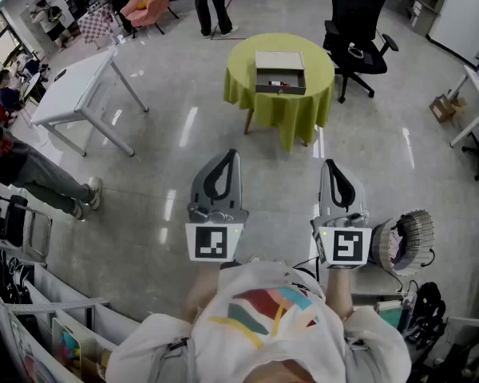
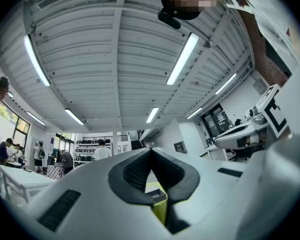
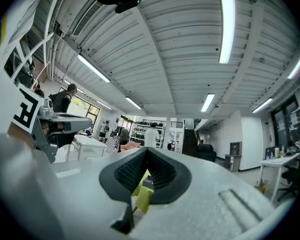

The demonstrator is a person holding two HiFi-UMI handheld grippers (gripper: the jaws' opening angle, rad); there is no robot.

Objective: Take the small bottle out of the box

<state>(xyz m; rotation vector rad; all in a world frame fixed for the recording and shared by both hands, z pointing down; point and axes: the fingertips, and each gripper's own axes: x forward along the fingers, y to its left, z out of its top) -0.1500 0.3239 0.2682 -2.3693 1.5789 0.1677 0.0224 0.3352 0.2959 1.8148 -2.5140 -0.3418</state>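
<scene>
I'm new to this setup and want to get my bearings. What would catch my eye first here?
A round table draped in yellow-green cloth stands out in the middle of the floor, with an open box on top. Nearer the camera, the left gripper and right gripper are held side by side, both shut and empty, pointing toward the table.

Tiny indistinct item [image 1: 276, 82] in the far open box [image 1: 280, 91]

- An open office or lab hall.
- Black office chair [image 1: 355, 22], white desks [image 1: 72, 84], polished grey floor [image 1: 184, 134].
- Ceiling strip lights [image 2: 182, 59]; stocked shelves [image 3: 138, 129] at the far wall.
</scene>
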